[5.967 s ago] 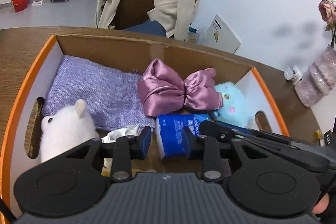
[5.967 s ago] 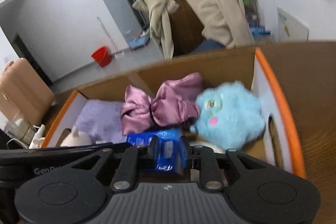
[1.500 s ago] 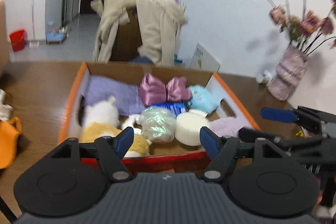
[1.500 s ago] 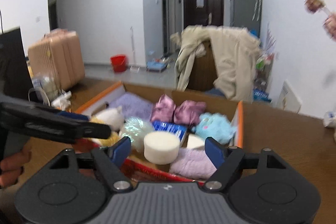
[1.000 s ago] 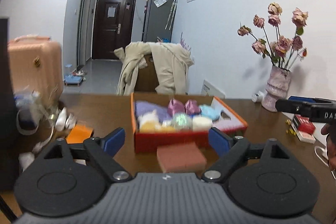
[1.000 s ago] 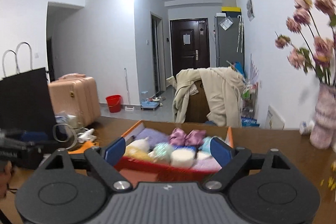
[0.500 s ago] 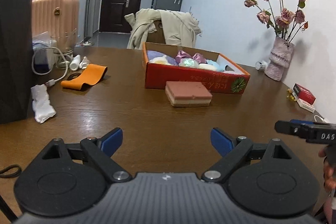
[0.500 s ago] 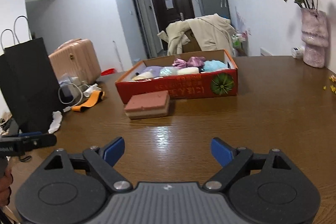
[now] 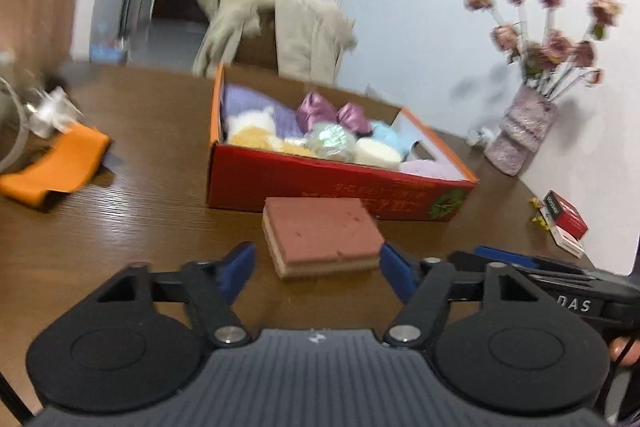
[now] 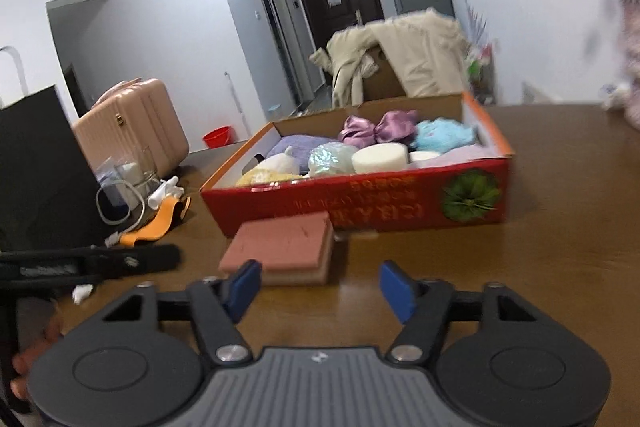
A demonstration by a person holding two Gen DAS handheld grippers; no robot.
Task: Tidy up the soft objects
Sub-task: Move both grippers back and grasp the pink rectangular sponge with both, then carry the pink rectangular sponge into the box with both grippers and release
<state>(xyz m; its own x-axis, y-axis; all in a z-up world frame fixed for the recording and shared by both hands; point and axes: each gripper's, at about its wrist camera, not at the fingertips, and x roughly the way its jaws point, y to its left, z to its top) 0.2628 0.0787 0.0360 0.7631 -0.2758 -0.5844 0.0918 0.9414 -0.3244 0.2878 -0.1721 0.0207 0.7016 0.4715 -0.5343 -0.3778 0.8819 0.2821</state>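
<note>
Half a second ago both claws hung well back over bare bench (image 9: 132, 187); now both are close to the pink sponge block (image 9: 320, 233). Left claw (image 9: 318, 267): jaws wide open, empty, straddling the block's near edge without touching it. Right claw (image 10: 320, 285): also wide open and empty, the block ahead toward its left finger. The block lies just before the red box (image 9: 332, 183), the one soft item apparently left outside it.

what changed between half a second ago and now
Both grippers moved forward toward the pink sponge block: the left gripper now has its open fingers at either side of it, the right gripper is open just short of it. Nothing grasped. The red box and block stayed put.
</note>
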